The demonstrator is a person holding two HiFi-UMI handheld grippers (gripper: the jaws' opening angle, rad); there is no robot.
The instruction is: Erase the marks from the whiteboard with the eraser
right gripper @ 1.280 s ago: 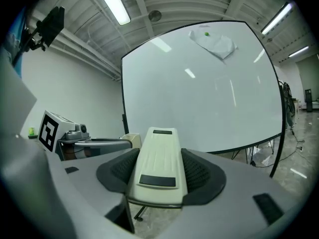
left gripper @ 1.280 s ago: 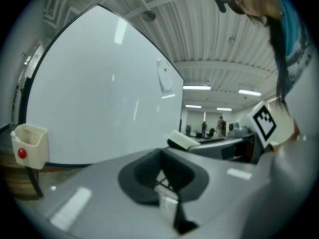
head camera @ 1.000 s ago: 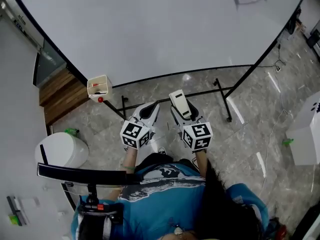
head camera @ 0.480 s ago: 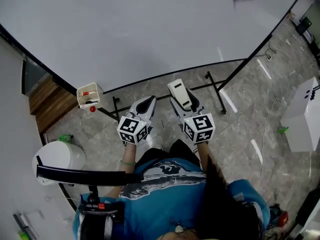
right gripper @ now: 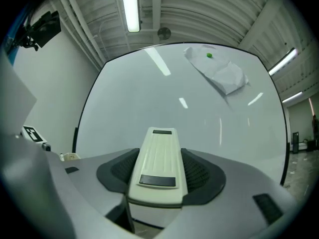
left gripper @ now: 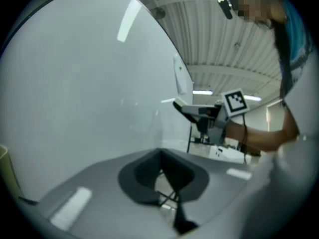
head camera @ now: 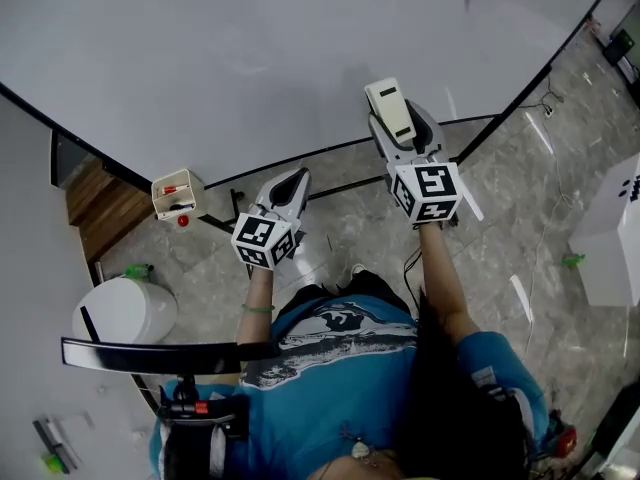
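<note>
While right gripper [head camera: 400, 133] pinches eraser [head camera: 389, 108] near whiteboard [head camera: 250, 48], left gripper [head camera: 290, 184] pressed together, empty.

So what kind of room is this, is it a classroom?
Probably an office or a lab room; I can't say for sure that it is a classroom. There is a big whiteboard, a grey stone-tiled floor, and a tube light on a ribbed ceiling.

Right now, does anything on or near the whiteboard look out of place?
Only one thing: a crumpled white sheet hangs askew at the upper right of the whiteboard, held by what looks like a green magnet. I see no clear marks on the board. The eraser sits straight in the right gripper.
</note>
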